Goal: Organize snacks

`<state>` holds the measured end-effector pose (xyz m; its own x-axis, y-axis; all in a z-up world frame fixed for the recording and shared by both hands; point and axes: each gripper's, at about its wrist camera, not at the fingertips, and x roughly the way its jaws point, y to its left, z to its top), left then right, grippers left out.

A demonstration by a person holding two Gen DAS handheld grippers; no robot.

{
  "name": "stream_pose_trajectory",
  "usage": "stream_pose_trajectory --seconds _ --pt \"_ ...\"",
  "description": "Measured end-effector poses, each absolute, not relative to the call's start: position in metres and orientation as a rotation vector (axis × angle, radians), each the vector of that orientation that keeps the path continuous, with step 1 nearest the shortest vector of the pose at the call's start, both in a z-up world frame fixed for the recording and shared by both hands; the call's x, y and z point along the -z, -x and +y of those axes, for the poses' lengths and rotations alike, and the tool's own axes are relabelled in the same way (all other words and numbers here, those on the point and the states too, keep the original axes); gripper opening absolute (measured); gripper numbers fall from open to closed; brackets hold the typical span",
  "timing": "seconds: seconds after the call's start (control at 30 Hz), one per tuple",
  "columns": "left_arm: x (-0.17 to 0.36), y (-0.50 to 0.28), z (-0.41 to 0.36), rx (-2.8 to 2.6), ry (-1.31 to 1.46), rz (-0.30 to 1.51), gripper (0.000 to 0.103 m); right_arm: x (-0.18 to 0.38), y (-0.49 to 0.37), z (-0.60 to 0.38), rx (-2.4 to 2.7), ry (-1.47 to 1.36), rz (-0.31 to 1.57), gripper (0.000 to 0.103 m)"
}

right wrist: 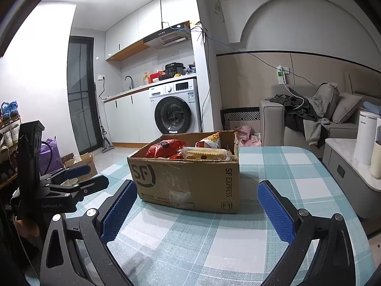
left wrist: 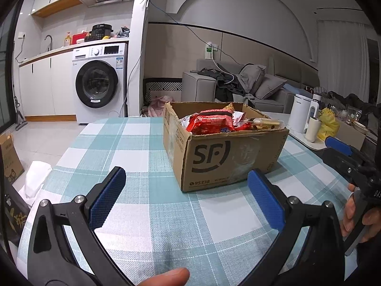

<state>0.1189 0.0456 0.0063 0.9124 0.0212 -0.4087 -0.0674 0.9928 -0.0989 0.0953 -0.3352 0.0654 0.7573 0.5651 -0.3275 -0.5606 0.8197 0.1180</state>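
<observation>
Lower snacks hidden behind the cardboard box point(right wrist: 188, 181) walls. Small print under the box logo too blurred to read. Right gripper point(left wrist: 343, 152) cut off at the picture's edge.

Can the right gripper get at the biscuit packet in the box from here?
Probably yes: the right gripper is open, the cardboard box has no lid, and the biscuit packet lies on top by the near wall.
</observation>
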Motion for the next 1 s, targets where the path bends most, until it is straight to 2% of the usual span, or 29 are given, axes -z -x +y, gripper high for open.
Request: stream_pose_trajectory --seconds 1.0 --pt "-0.0029 -0.1217 0.0475 -0.043 0.116 0.428 0.102 -0.0645 -0.0897 -0.3297 -0.610 0.031 0.355 0.103"
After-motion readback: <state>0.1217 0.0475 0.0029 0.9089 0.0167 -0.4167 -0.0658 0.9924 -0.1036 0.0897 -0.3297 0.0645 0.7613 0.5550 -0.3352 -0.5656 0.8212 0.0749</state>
